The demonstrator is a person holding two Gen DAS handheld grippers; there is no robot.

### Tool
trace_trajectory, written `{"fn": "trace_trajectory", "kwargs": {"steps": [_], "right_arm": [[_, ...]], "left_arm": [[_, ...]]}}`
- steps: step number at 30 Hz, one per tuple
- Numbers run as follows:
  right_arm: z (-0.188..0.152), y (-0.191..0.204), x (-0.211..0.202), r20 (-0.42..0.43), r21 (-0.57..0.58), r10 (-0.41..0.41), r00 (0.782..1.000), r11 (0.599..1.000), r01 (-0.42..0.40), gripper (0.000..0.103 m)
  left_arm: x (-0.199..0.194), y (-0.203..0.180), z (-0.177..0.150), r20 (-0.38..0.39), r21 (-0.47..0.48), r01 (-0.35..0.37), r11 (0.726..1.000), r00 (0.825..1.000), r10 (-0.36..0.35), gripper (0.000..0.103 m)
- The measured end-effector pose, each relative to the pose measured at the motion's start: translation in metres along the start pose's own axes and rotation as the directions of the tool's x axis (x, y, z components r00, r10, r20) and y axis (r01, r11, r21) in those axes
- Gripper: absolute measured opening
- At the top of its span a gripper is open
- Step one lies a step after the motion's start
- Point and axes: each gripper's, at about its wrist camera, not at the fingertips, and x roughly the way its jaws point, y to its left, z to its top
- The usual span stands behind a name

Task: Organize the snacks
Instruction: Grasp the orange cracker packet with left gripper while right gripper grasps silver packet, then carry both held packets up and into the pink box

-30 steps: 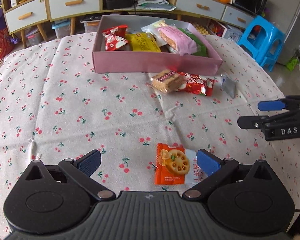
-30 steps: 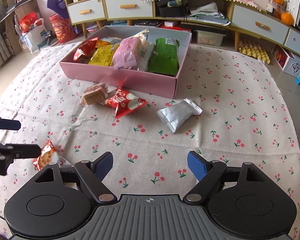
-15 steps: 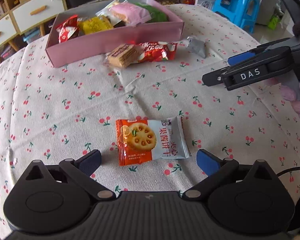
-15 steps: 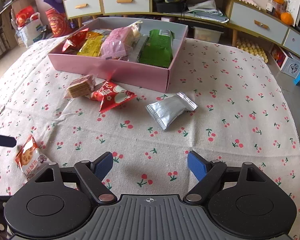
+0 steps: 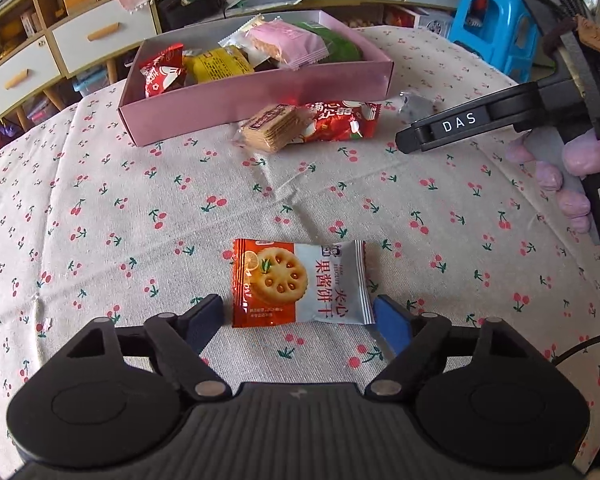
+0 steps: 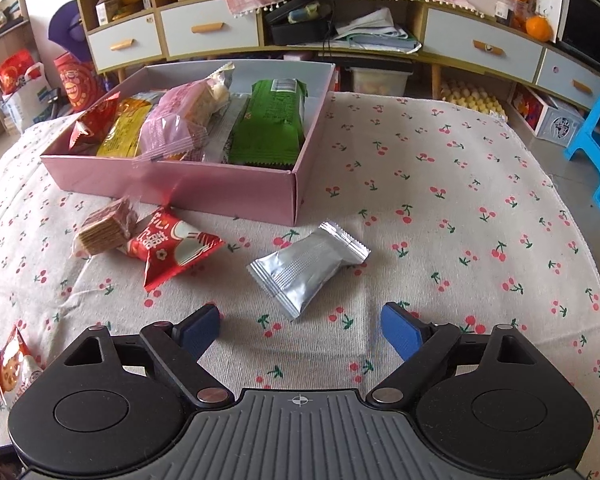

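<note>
- Snacks are partly sorted: several packets lie in the pink box [image 6: 224, 184], and four are loose on the worktop [image 6: 460, 240] in front of it.
- Your left gripper [image 5: 298, 318] has just been closing its fingers around the biscuit packet [image 5: 298, 282]; the blue pads stand just beside its two short ends and do not press it yet.
- Your right gripper [image 6: 300, 326] has just been opening its fingers; they are wide, hold nothing, and the silver packet [image 6: 306, 266] lies just ahead.
- Risk: the flat packet can slide or buckle if the fingers close too high, and the soft cloth may be pinched with it.
- Risk: the two grippers are near each other and could bump.
- Around you: a cherry-print cloth with folds, drawers behind, a blue stool [image 6: 596, 148].
</note>
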Motion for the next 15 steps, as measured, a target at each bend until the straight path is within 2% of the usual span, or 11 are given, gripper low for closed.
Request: {"fn": "trace_trajectory", "kwargs": {"steps": [3, 9, 12, 14, 15], "right_arm": [[0.004, -0.002, 0.004, 0.011, 0.017, -0.017, 1.000, 1.000, 0.017, 0.089], [0.009, -0.008, 0.006, 0.044, 0.031, -0.026, 0.999, 0.999, 0.024, 0.085], [0.010, -0.008, 0.006, 0.048, 0.017, -0.019, 0.999, 1.000, 0.018, 0.068], [0.011, -0.006, 0.004, 0.053, 0.002, -0.014, 0.998, 1.000, 0.014, 0.049], [0.012, -0.007, 0.004, 0.052, -0.002, -0.012, 0.999, 1.000, 0.012, 0.046]], "left_arm": [[0.000, 0.003, 0.003, 0.001, -0.003, -0.001, 1.000, 1.000, 0.001, 0.067], [0.000, 0.008, 0.006, 0.000, -0.015, 0.004, 1.000, 1.000, -0.004, 0.062], [0.000, 0.009, 0.006, 0.002, -0.013, 0.000, 1.000, 1.000, 0.000, 0.060], [-0.001, 0.009, 0.006, 0.003, -0.011, 0.000, 1.000, 1.000, 0.000, 0.059], [-0.001, 0.009, 0.006, 0.004, -0.011, 0.000, 1.000, 1.000, 0.000, 0.059]]}}
